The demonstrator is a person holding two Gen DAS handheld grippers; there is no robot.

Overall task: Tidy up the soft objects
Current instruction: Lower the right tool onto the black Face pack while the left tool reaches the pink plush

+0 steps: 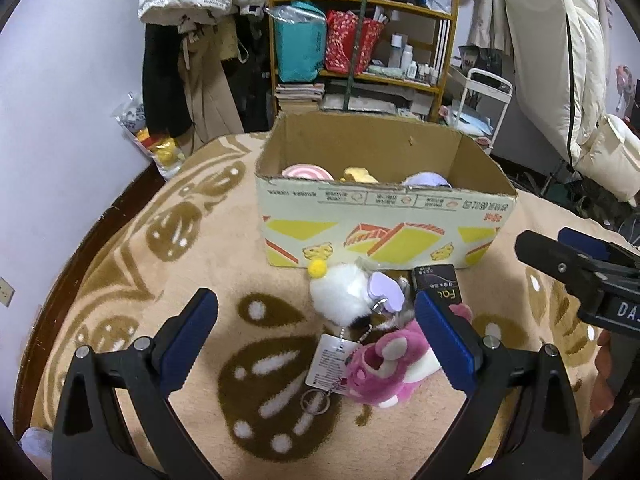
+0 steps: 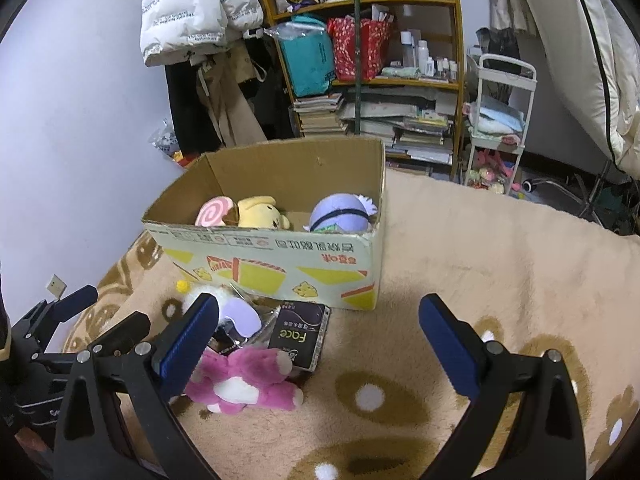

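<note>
An open cardboard box (image 1: 384, 232) (image 2: 280, 264) stands on a beige patterned blanket. Inside lie a pink swirl plush (image 2: 214, 210), a yellow plush (image 2: 262, 212) and a lavender round plush (image 2: 340, 214). In front of the box lie a white fluffy plush with a yellow pompom (image 1: 340, 294) (image 2: 200, 294), a pink bear plush (image 1: 384, 364) (image 2: 244, 380) with a tag and key ring, and a black tissue pack (image 1: 438, 284) (image 2: 298, 334). My left gripper (image 1: 316, 336) is open above these toys, holding nothing. My right gripper (image 2: 320, 336) is open and empty, to their right.
A wooden shelf (image 2: 380, 40) with bags, bottles and stacked books stands behind the box. Coats hang at the wall (image 1: 188, 40). A white cart (image 2: 500, 120) stands at the right. The blanket (image 2: 480, 260) spreads right of the box.
</note>
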